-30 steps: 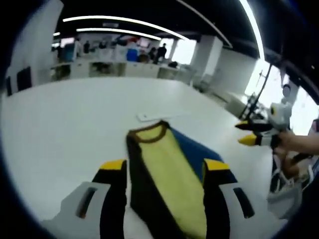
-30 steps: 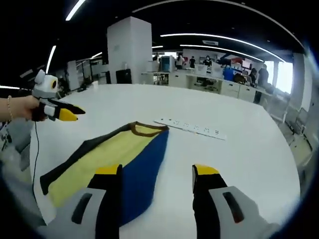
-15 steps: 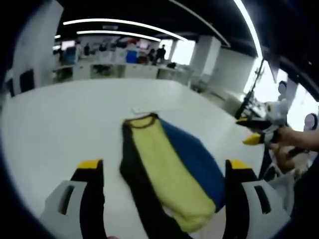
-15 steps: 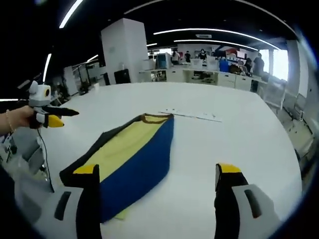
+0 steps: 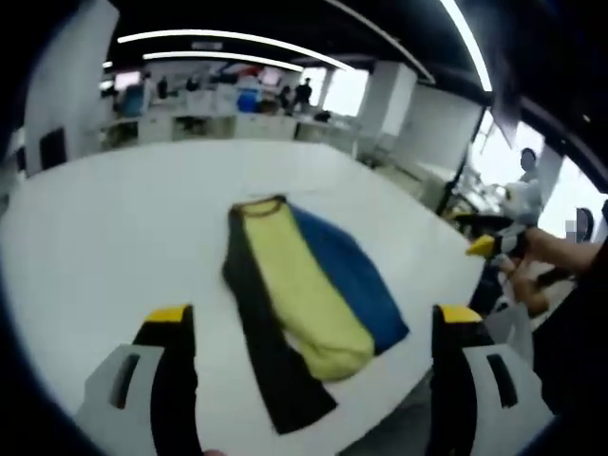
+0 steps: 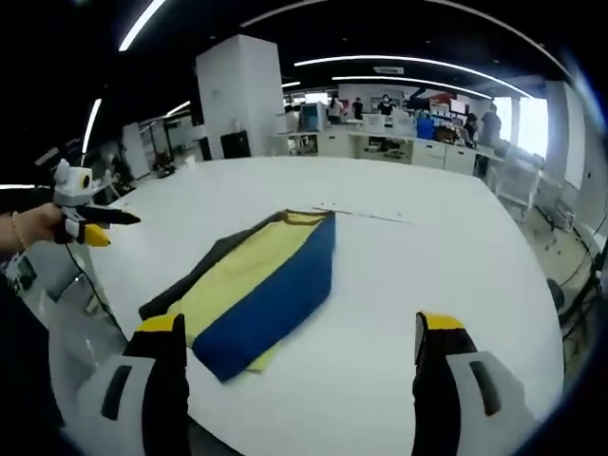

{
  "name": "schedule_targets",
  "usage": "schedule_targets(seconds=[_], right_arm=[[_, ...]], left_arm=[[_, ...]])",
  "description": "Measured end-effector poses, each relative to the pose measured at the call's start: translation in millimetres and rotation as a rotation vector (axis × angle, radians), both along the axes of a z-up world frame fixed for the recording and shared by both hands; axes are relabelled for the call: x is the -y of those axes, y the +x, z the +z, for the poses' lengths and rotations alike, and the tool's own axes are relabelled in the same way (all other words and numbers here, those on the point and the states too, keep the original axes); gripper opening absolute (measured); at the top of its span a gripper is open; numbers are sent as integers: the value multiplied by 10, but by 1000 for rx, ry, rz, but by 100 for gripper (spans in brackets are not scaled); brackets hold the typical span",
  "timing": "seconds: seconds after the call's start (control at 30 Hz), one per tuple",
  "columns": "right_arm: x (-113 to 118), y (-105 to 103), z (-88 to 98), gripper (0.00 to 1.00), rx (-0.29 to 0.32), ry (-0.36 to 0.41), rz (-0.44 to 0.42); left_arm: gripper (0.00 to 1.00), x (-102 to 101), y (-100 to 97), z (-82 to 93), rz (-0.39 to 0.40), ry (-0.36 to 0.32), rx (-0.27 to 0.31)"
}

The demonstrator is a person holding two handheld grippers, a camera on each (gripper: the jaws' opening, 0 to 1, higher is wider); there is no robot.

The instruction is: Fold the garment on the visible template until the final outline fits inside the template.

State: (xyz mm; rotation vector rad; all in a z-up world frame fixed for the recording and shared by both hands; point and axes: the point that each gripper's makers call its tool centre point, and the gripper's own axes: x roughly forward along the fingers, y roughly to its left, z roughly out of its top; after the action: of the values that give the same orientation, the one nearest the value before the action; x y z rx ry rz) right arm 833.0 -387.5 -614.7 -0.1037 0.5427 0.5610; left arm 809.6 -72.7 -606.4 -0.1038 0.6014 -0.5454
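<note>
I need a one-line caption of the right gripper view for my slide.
Open right gripper above a white table with a folded garment; the left gripper at far left.

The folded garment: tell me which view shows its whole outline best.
The right gripper view: the garment lies whole on the white table, with black, yellow and blue bands and the collar end clear of the open right gripper. The left gripper view shows it too, lengthwise, between the open left gripper's jaws, blurrier.

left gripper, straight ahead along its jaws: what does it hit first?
Probably the folded garment on the white table: it lies between the open jaws of the left gripper and ahead of them. Depth is unclear, so it might pass above.
</note>
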Motion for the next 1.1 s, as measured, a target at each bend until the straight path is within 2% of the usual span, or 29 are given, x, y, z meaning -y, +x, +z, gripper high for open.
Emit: schedule_targets(seconds=[0.2,0.47,0.6,0.73,0.8,0.87,1.03,1.1], right_arm=[[203,-258,1,100,-7,-22,-41],[359,-589,-101,97,-38,-51,-62],[374,-662,-175,97,-60,-50,-69],[344,-657,-173,97,-64,-50,-60],[306,-634,-142,98,-51,-41,-49],[283,-626,-142,98,-51,-44,-44],[223,-645,-180,97,-59,-51,-28],[204,-655,-208,95,-66,-58,-23]], left_arm=[[99,-151,-294,85,23,-5,8],[99,-375,-619,14,78,11,-27],[99,-428,-671,1,94,13,-30],[99,-433,-671,9,94,17,-33],[99,-420,-656,18,88,23,-32],[99,-420,-665,-16,65,70,-39],[99,-407,-696,-47,63,63,-63],[98,-402,-707,-60,50,71,-52]])
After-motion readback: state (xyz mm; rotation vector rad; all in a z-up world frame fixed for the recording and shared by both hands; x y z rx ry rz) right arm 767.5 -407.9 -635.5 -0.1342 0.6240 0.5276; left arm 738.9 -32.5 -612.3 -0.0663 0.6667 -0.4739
